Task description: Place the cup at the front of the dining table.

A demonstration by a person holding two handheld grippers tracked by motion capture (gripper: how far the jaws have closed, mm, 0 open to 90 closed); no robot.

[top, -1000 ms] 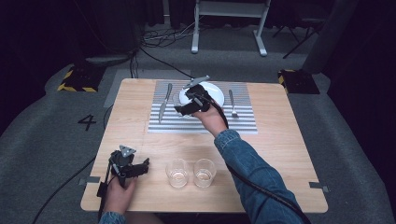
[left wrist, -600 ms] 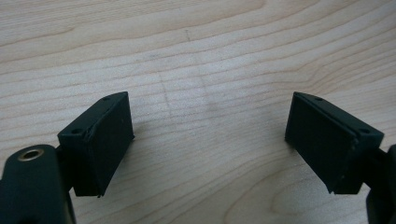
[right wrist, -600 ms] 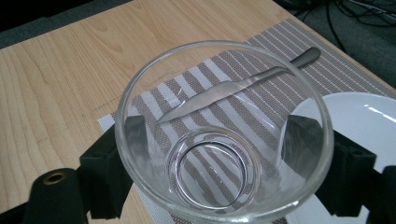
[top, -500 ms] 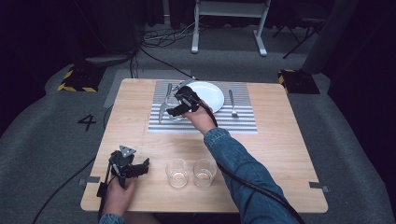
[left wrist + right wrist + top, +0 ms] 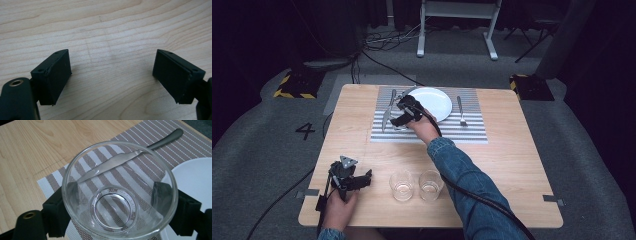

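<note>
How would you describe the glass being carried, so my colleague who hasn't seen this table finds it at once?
Start at the striped placemat at the table's far side, with the white plate on it. Just left of the plate, beside the knife, the right claw grips a clear glass tumbler. Unlike the two glasses near the table's front edge, it is in a claw over the mat.

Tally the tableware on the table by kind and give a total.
Glasses: 3 (one held over the placemat, two near the front edge)
Plate: 1
Knife: 1
Fork: 1
Placemat: 1
Total: 7
</note>
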